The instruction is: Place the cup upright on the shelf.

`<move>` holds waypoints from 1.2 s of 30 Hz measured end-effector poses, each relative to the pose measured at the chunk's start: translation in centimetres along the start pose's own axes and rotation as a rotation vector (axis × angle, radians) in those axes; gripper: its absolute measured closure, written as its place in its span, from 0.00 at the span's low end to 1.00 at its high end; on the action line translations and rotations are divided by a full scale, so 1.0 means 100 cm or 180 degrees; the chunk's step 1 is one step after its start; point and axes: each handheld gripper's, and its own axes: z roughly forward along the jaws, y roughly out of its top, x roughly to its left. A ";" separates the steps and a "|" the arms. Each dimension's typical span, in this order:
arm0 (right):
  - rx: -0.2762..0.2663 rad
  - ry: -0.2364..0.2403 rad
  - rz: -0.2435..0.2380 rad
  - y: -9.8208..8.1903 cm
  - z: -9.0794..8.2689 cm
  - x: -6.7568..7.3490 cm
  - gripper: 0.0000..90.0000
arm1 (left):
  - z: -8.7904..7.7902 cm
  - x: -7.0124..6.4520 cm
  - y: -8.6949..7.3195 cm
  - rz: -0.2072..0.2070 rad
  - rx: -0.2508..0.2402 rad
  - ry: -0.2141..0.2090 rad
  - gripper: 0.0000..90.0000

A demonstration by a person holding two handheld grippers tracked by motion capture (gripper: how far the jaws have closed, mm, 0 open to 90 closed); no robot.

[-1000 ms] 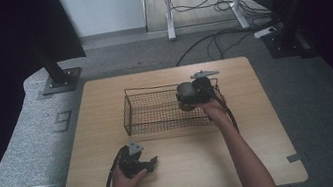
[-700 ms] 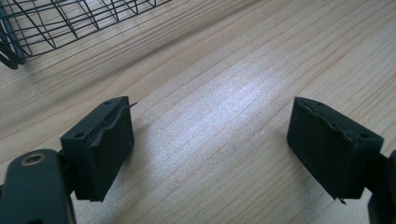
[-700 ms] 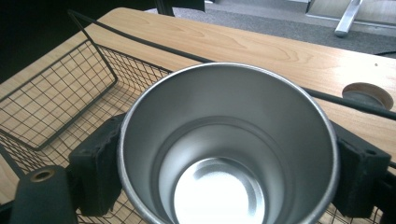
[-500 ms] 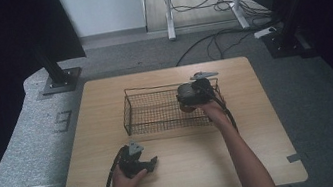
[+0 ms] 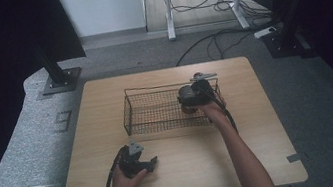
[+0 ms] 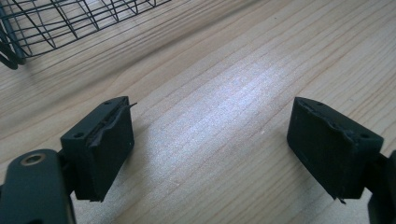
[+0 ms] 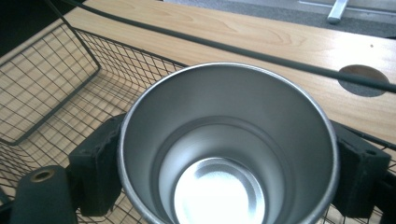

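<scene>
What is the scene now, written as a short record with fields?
cup: metal, empty, mouth open to the right gripper view's camera
right hand-held gripper: shut on cup, over the basket's right end
basket: black wire, on table
left hand-held gripper: open, nothing between its jaws, low over the table's near part
table: light wood

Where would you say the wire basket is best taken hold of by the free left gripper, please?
Probably the top rim wire of the wire basket at its left end wall, coming from the left. The thin rim suits the open left gripper, and that end lies nearest it, away from the right gripper holding the steel cup over the basket's right end.
</scene>
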 end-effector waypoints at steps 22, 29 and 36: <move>0.0250 -0.0135 -0.0069 -0.006 0.014 0.000 0.15 | 0.000 0.000 0.000 0.0000 -0.0001 -0.0002 0.16; 0.0407 -0.0184 -0.0050 -0.005 0.018 0.000 0.15 | 0.000 0.000 0.000 0.0002 0.0000 -0.0003 0.16; 0.0592 -0.0191 -0.0072 -0.004 0.022 0.000 0.15 | 0.000 0.000 0.000 0.0005 0.0001 -0.0005 0.16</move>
